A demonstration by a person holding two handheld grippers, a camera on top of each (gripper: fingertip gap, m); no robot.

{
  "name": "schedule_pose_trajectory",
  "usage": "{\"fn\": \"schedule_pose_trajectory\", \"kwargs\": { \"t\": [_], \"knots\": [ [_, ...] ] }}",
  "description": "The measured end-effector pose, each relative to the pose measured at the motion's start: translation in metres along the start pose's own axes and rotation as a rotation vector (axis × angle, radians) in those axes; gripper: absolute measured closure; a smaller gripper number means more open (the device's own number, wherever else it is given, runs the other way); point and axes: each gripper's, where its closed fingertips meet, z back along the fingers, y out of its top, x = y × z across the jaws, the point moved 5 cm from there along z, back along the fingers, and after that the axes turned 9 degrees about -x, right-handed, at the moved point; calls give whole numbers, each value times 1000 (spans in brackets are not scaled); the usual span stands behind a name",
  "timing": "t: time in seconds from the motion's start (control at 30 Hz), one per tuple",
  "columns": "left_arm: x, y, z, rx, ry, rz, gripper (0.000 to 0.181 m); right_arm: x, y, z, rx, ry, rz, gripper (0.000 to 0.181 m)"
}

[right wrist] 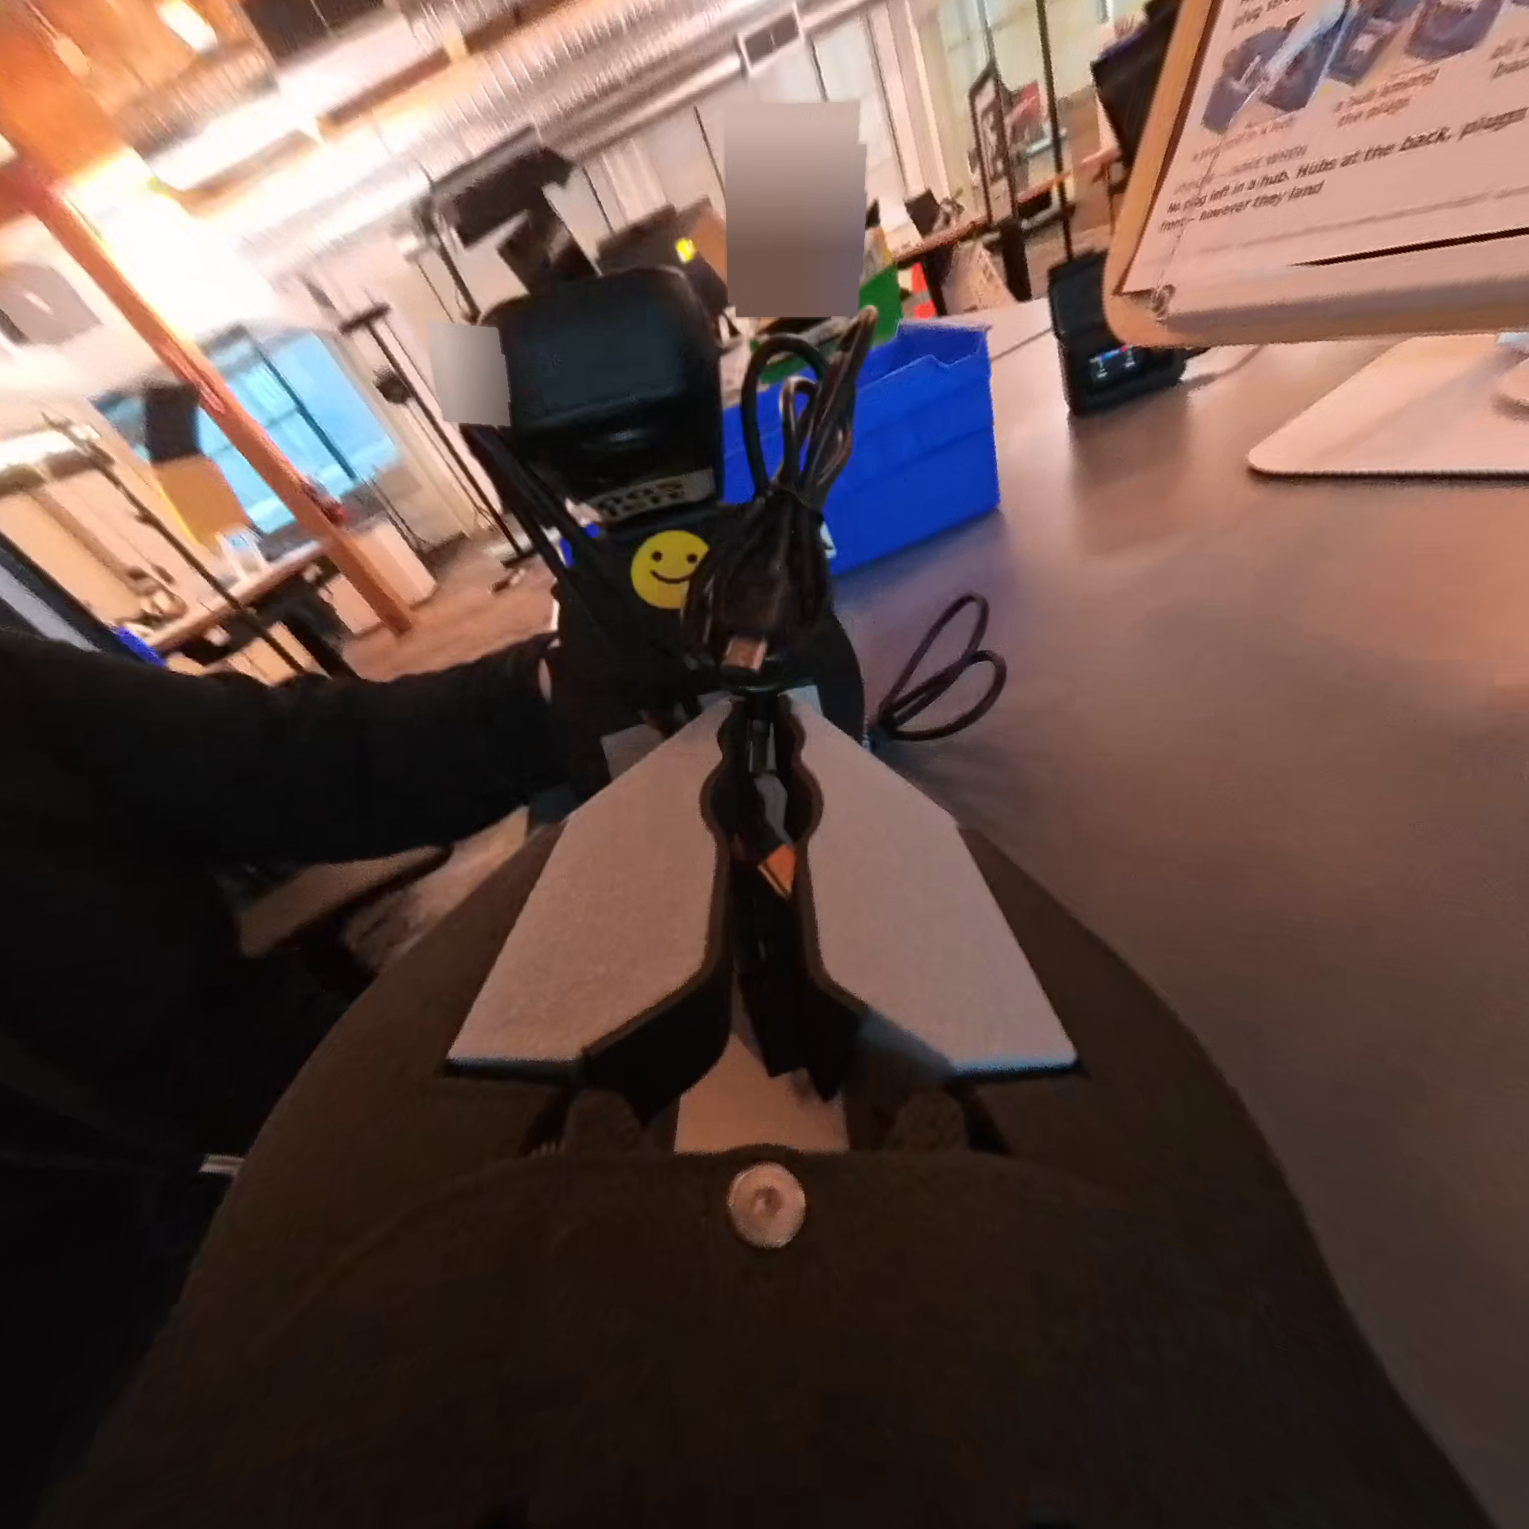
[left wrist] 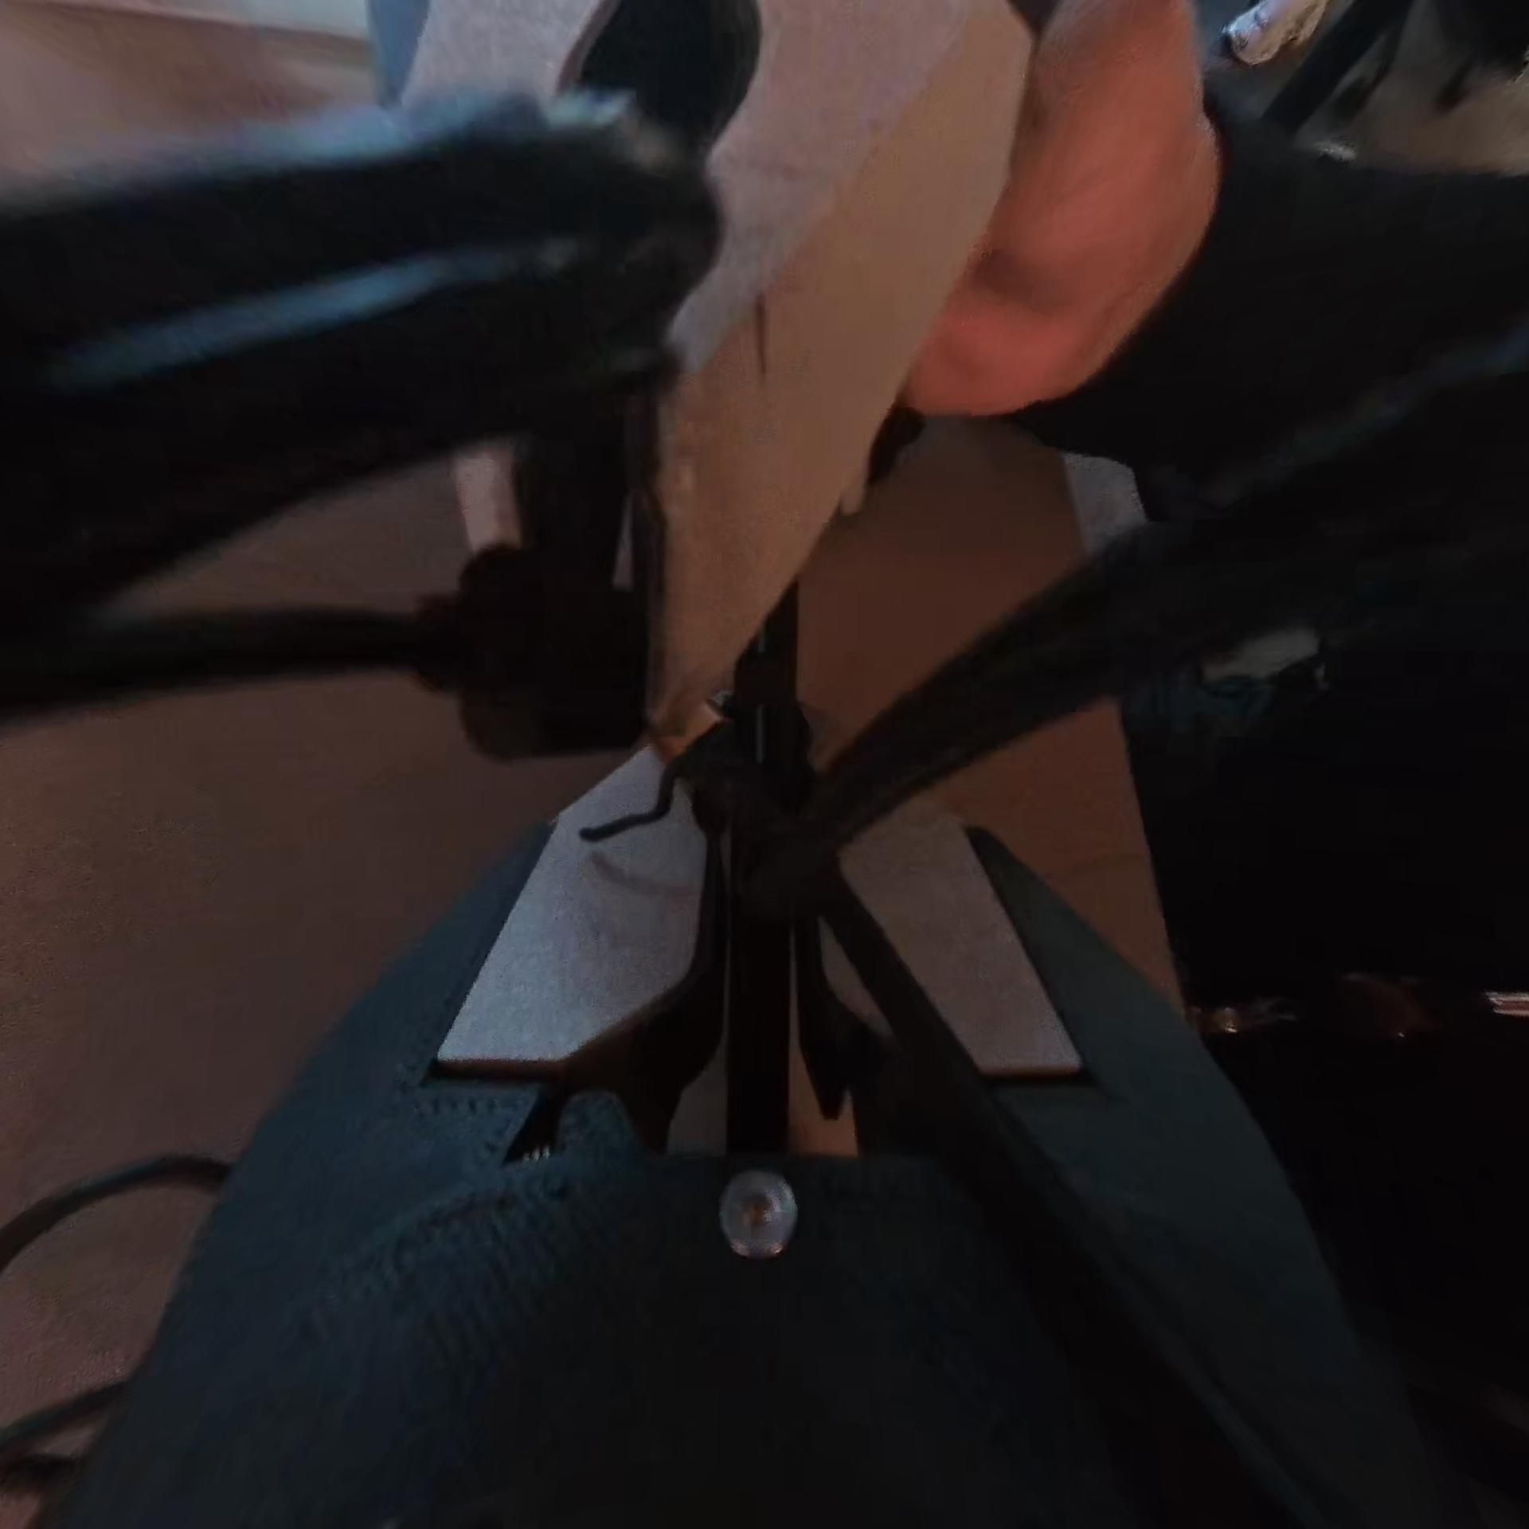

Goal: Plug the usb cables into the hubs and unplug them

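Two grippers, both closed on cable; notes taken view by view.

Left wrist view: your left gripper [left wrist: 757, 836] has its grey-padded fingers [left wrist: 579, 935] drawn in almost to touching, pinching a thin black USB cable [left wrist: 757, 976] that runs straight up the gap between them. At the tips the cable bunches into a dark knot with a short loose end sticking out to the left. A second black strand [left wrist: 1034, 662] leaves that knot up and to the right. Everything beyond is blurred: a dark, bulky device [left wrist: 331, 289] at upper left, a person's hand [left wrist: 1076, 248] at upper right. No hub can be made out here.

Right wrist view: your right gripper [right wrist: 757, 703] is likewise nearly shut, holding a black USB plug with an orange-lit metal end [right wrist: 765, 852] lengthwise in the notch between the pads. The plug's lead runs forward into a coiled bundle of black cable [right wrist: 778, 513] raised above the grey tabletop [right wrist: 1200, 745]. Just behind the bundle sits the other black handheld gripper with a yellow smiley sticker [right wrist: 670, 567]. A blue plastic bin [right wrist: 910, 430] stands farther back, a loose loop of dark cable [right wrist: 951, 670] lies on the table to the right, and a white monitor stand [right wrist: 1390, 414] at far right.

Judgement: you hold one bundle between both tools, probably to steady it while freeing a plug. No hub is identifiable in either view, so plugging looks not yet begun.
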Motion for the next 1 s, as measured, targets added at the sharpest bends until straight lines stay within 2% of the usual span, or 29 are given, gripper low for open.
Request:
{"fn": "schedule_pose_trajectory", "kwargs": {
  "t": [0.23,0.4,0.53,0.7,1.0],
  "knots": [
    [-8,0,8,48,16,37,169,-5,7,6,-11,-57,51,178],
    [-14,0,10,51,71,33,170,-10,25,28,48,-157,97,177],
    [-17,-1,10,56,96,38,172,-28,49,63,105,-279,197,178],
    [-20,-1,11,64,112,41,172,-55,75,120,217,-403,286,178],
    [-20,-3,9,53,110,43,169,-91,93,214,450,-563,347,178]
  ]
}}
